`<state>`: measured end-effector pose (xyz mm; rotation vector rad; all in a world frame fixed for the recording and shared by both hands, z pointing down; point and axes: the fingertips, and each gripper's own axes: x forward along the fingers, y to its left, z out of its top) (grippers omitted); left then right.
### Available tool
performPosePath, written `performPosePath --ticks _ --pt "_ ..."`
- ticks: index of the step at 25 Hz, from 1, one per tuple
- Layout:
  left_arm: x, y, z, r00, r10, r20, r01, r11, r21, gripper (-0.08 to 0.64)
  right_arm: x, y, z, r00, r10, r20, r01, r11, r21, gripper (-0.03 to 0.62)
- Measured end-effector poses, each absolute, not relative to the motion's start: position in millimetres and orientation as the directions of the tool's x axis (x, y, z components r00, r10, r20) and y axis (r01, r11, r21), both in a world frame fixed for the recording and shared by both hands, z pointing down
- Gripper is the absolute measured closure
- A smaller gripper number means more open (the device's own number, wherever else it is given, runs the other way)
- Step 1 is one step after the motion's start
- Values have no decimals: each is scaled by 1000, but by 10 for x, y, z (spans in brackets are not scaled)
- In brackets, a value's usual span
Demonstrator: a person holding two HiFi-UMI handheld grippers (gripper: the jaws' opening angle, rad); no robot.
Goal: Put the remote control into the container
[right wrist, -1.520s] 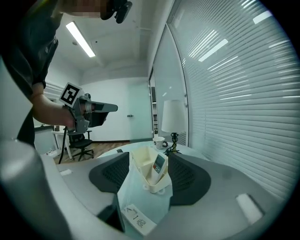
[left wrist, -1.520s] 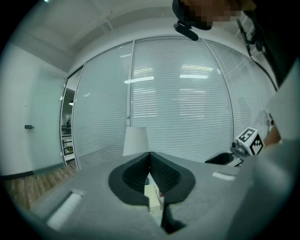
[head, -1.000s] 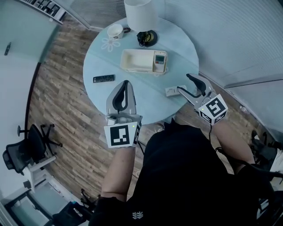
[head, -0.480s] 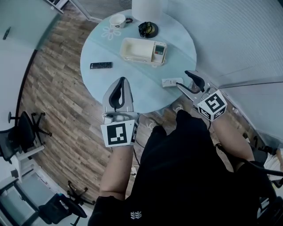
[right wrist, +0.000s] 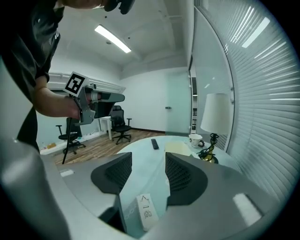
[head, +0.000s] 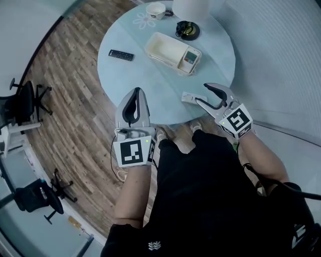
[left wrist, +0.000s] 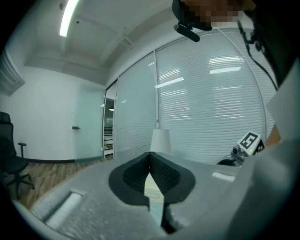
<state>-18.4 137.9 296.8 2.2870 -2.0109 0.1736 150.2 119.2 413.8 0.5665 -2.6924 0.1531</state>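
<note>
A white remote control (head: 189,98) lies on the round pale-blue table (head: 150,85) near its front edge. My right gripper (head: 209,98) hangs just over it, open; its jaws have just been closing, and the white remote (right wrist: 146,212) shows low between them, untouched by the pads. The cream container (head: 168,47) stands further back, with a second white remote with a green screen (head: 190,57) at its right end. A black remote (head: 122,55) lies to the container's left. My left gripper (head: 137,95) is shut and empty over the table's front edge.
A lamp (head: 189,7) with a dark base (head: 187,30) and a white cup (head: 156,9) stand at the table's far side. Office chairs (head: 22,98) stand on the wooden floor to the left. Glass walls with blinds (right wrist: 253,93) close off the right.
The right gripper has come down to the white remote, its jaws a little narrower. The left gripper has shifted slightly. The head camera has turned, so the table sits higher in view.
</note>
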Motion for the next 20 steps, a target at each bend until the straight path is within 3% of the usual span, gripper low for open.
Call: performPosePath --ticks 11,20 --pt "-107 1626 3348 -107 -972 208 -994 98 -54 560 1410 1255 4761 -898 -99 429 -150 985 -86 365" --pt "-264 1855 3877 -189 -940 283 -982 176 -70 560 1240 1290 5493 -848 -31 528 -103 989 -107 357"
